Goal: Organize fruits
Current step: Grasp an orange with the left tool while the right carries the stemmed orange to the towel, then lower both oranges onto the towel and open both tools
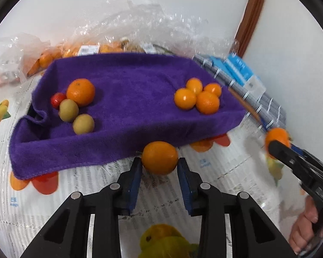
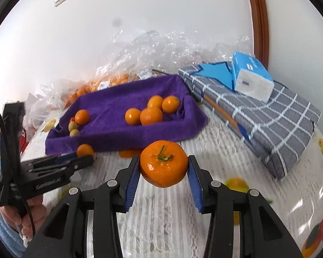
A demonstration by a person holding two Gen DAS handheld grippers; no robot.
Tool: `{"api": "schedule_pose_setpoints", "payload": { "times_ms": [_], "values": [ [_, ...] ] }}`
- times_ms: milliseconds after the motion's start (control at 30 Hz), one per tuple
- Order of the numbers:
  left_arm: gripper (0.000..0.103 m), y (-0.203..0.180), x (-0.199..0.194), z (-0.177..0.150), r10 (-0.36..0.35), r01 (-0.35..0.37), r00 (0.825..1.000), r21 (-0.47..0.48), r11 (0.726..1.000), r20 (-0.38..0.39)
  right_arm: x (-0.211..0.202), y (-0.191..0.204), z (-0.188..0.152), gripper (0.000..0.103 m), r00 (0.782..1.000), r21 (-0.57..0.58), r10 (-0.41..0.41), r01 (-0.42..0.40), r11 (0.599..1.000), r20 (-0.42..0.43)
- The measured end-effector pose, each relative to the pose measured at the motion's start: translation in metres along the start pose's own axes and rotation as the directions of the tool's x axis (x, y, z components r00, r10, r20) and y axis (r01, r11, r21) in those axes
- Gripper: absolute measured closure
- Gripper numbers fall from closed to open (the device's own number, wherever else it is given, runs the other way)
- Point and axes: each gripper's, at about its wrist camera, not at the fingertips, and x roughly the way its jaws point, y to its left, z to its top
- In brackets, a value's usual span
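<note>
My left gripper is shut on a small orange, held just in front of the purple-towel tray. My right gripper is shut on an orange with a green stem, held to the tray's right; it shows in the left wrist view. In the tray, several oranges cluster at the right. At the left lie one orange, two green-brown fruits and a red fruit. The left gripper with its orange shows in the right wrist view.
Clear plastic bags holding more oranges lie behind the tray against the wall. A grey checked box with a blue tissue pack sits to the right. The table has a fruit-print cloth.
</note>
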Motion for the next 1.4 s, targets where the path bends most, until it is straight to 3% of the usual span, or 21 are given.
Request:
{"api": "schedule_pose_setpoints", "payload": {
  "times_ms": [233, 467, 567, 733, 900, 1167, 1233, 1300, 1400],
  "values": [
    [0.071, 0.015, -0.025, 0.038, 0.019, -0.016, 0.995, -0.030, 0.999, 0.093, 0.020, 0.014, 0.045, 0.060, 0.999, -0.044, -0.003, 0.004, 0.999, 0.039],
    [0.071, 0.034, -0.002, 0.071, 0.077, -0.064, 0.986, -0.089, 0.994, 0.146, 0.058, 0.015, 0.085, 0.060, 0.999, -0.049, -0.031, 0.033, 0.998, 0.039],
    [0.071, 0.039, 0.014, 0.066, 0.080, -0.063, 0.985, -0.114, 0.991, 0.152, 0.074, 0.008, 0.084, 0.060, 0.998, -0.043, -0.057, 0.058, 0.997, 0.030],
    [0.071, 0.035, 0.033, 0.057, 0.087, -0.079, 0.989, -0.068, 0.995, 0.119, 0.091, -0.001, 0.074, 0.060, 0.998, -0.028, -0.060, 0.060, 0.998, -0.017],
    [0.071, 0.035, 0.041, 0.054, 0.057, -0.051, 0.995, -0.076, 0.996, 0.080, 0.100, 0.000, 0.067, 0.060, 0.997, -0.036, -0.057, 0.055, 0.998, -0.047],
    [0.070, 0.032, 0.043, 0.049, 0.067, -0.063, 0.996, -0.063, 0.996, 0.062, 0.099, 0.004, 0.061, 0.058, 0.997, -0.042, -0.081, 0.081, 0.996, -0.004],
    [0.066, 0.030, 0.040, 0.048, 0.075, -0.072, 0.995, -0.052, 0.996, 0.072, 0.096, 0.005, 0.061, 0.054, 0.997, -0.043, -0.083, 0.083, 0.996, 0.000],
    [0.062, 0.029, 0.032, 0.047, 0.088, -0.084, 0.992, -0.040, 0.996, 0.087, 0.089, 0.006, 0.062, 0.043, 0.997, -0.024, -0.080, 0.080, 0.997, 0.005],
    [0.061, 0.027, 0.013, 0.047, 0.122, -0.118, 0.988, -0.045, 0.992, 0.096, 0.065, 0.012, 0.065, 0.041, 0.997, 0.008, -0.082, 0.082, 0.997, 0.002]
  ]
}}
